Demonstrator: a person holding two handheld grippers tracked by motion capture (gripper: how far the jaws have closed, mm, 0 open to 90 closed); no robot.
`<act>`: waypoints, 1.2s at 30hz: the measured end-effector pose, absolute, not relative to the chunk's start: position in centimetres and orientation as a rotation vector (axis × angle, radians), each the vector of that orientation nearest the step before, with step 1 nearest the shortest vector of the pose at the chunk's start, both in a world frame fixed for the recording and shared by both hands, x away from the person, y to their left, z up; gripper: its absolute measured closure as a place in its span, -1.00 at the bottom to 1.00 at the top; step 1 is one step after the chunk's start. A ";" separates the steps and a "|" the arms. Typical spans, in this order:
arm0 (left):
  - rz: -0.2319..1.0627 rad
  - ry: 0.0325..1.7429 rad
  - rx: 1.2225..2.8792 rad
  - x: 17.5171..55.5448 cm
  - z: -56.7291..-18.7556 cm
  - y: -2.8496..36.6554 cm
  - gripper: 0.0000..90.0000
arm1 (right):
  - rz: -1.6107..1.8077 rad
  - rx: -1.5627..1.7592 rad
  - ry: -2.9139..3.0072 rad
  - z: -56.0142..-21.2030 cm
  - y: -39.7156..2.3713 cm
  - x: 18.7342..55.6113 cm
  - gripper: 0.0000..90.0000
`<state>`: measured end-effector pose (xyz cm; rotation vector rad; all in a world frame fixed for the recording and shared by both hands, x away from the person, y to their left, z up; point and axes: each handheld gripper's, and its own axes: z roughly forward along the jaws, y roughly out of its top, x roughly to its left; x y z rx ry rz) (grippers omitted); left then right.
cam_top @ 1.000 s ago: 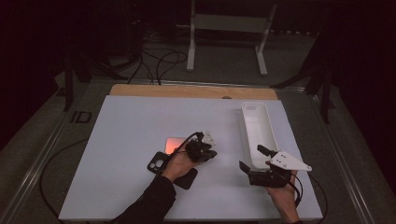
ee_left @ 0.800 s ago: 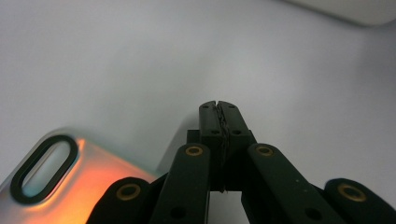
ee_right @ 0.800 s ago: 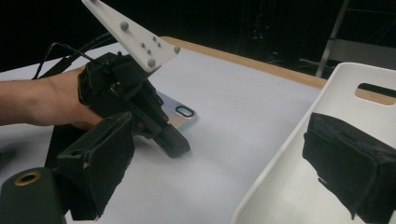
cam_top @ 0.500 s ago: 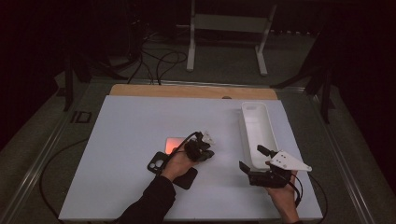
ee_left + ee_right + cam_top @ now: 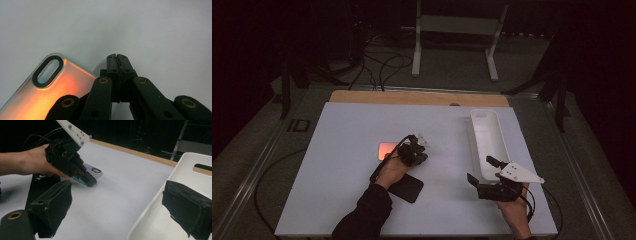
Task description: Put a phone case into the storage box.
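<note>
Item: phone case (image 5: 37,92), orange-tinted, clear-edged, flat on the table (image 5: 342,200). I judge it light, thin, slightly flexible and slick; best taken by a long edge, clear of the camera cutout.

Position: just left of my left gripper (image 5: 117,58), its edge at the linkage, tips beyond its corner.

Left gripper: jaws pressed together, nothing between them.

Right gripper (image 5: 117,202): jaws spread, empty, one jaw over the tray (image 5: 160,220) rim, well apart from the case.

The room is dark all around, and light falls from above onto the flat white tabletop (image 5: 342,165). The shiny orange phone case (image 5: 47,92) glows and looks soft. The near black jaws look blurry.
</note>
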<state>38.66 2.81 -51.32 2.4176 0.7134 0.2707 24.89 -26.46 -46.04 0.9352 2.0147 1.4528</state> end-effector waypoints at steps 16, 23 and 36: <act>0.381 0.923 2.353 41.5 -51.5 6.8 0.98 | 1.450 0.931 2.023 -46.1 -26.4 24.9 -0.80; 0.389 0.913 2.326 41.1 -50.9 7.2 0.94 | 1.452 0.932 2.019 -46.1 -26.4 24.9 -0.80; 0.441 0.803 2.041 34.9 -45.1 13.0 0.32 | 1.448 0.925 2.020 -46.1 -26.6 25.0 -0.80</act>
